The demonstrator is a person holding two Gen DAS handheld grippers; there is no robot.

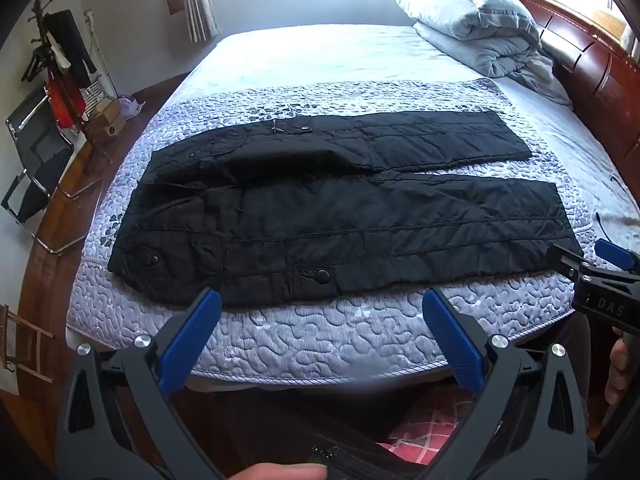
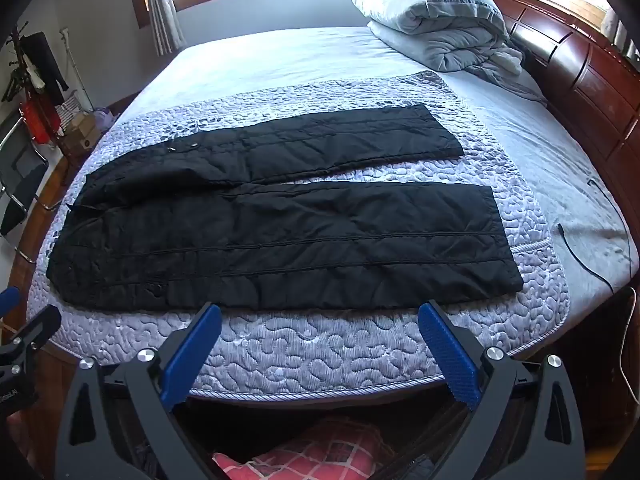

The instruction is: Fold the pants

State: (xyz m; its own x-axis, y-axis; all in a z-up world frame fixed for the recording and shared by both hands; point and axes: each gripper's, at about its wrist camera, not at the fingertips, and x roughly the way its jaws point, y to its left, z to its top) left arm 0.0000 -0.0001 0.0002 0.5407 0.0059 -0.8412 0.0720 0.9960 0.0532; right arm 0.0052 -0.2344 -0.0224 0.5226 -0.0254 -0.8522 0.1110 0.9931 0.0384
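Black quilted pants [image 1: 320, 216] lie flat on a purple patterned mat [image 1: 320, 336] on the bed, waist to the left, both legs stretched to the right and slightly apart. They also show in the right wrist view [image 2: 280, 232]. My left gripper [image 1: 320, 304] is open and empty, held over the mat's near edge just short of the pants. My right gripper [image 2: 320, 312] is open and empty, also at the near edge, in front of the near leg. The right gripper also shows at the right edge of the left wrist view [image 1: 592, 268].
A folded grey duvet [image 1: 472, 24] lies at the bed's far right by the dark wooden headboard [image 1: 592, 64]. A black cable [image 2: 584, 256] lies on the sheet at right. A chair [image 1: 32, 168] and clothes rack [image 1: 64, 64] stand on the floor at left.
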